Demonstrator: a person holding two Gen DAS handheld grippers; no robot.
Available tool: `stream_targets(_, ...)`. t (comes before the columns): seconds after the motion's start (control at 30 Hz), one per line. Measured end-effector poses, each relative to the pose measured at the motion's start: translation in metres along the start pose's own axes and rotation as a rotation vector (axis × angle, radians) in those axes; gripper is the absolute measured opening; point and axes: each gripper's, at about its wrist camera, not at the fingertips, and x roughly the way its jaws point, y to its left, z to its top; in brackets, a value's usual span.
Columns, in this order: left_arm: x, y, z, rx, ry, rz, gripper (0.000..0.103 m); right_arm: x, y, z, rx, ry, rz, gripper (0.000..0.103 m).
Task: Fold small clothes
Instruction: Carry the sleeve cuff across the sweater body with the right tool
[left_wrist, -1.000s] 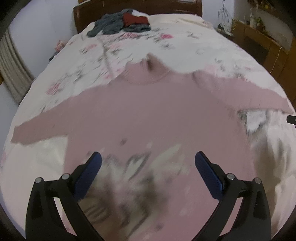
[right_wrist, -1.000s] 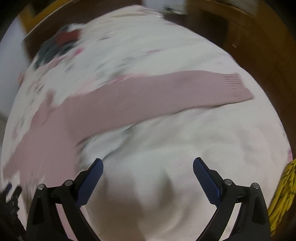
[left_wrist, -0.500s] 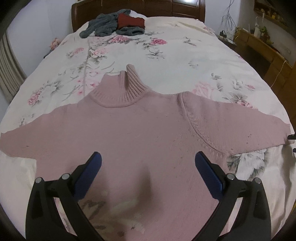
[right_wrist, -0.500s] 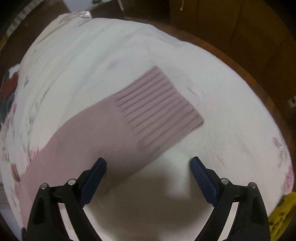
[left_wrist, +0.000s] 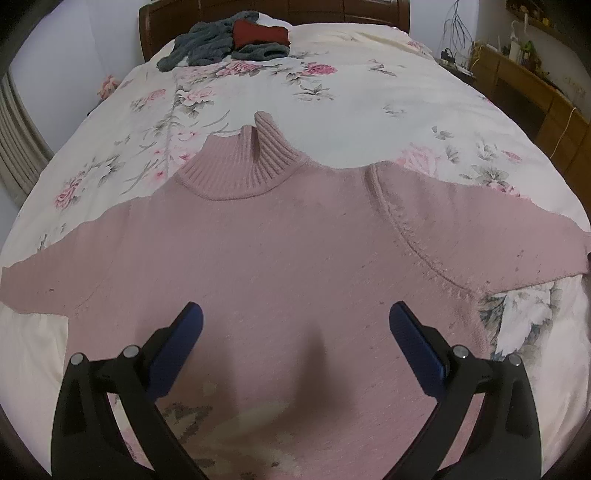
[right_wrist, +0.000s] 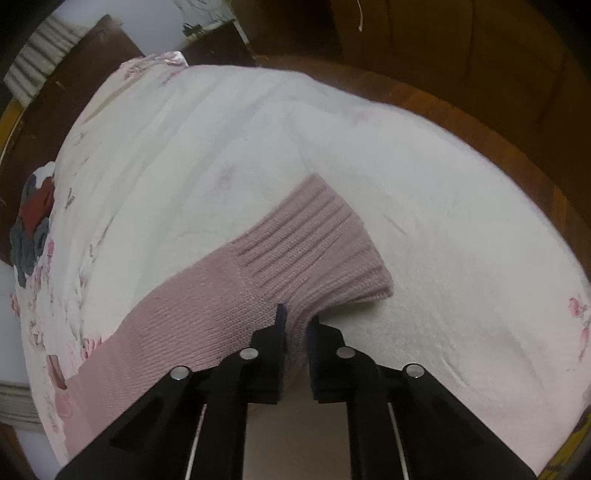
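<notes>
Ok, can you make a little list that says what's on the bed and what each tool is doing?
garment: pink turtleneck sweater, spread flat, sleeves out
surface: floral bedspread
right tool: shut on the sleeve near the ribbed cuff
left tool: open, above the sweater's body, holding nothing
far end of bed: grey and red clothes pile

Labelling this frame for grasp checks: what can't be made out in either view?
- Pink knitted turtleneck sweater: its hem, left wrist view, lies behind the open left gripper and the bottom edge.
- Its left cuff: cut off by that view's left edge.
- Ribbed pink cuff: how much knit the right gripper pinches, right wrist view; the shut fingers cover it.
- Grey and red clothes pile: too far to count items.
</notes>
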Motion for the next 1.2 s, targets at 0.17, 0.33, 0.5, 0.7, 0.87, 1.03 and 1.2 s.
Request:
stream_targets(0.17, -0.001, 0.014, -0.004, -0.016, 0.005, 0.003, 0.100, -0.026, 0.029, -0.013, -0.114, -0.070, 0.003, 0.007)
stream_targets(0.33, 0.001, 0.031, -0.009, -0.042, 0.019, 0.012, 0.100, -0.051, 0.080, -0.045, -0.279, -0.110, 0.055, 0.007)
stream_targets(0.5, 0.002, 0.048, -0.018, -0.063, 0.033, 0.020, 0.100, -0.055, 0.144, -0.076, -0.421, -0.101, 0.111, 0.007)
stream_targets(0.7, 0.003, 0.069, -0.025, -0.099, 0.041, 0.024, 0.100, -0.053, 0.218, -0.127, -0.567, -0.047, 0.213, 0.007)
stream_targets(0.87, 0.003, 0.077, -0.030, -0.111, 0.048, 0.016, 0.100, -0.038, 0.272, -0.168, -0.644, -0.007, 0.269, 0.007)
stream_targets(1.03, 0.004, 0.080, -0.032, -0.108, 0.052, 0.004, 0.100, -0.026, 0.303, -0.207, -0.757, -0.014, 0.253, 0.007)
stream_targets(1.2, 0.005, 0.079, -0.031, -0.117, 0.061, -0.028, 0.100, -0.008, 0.323, -0.240, -0.852, 0.008, 0.217, 0.007)
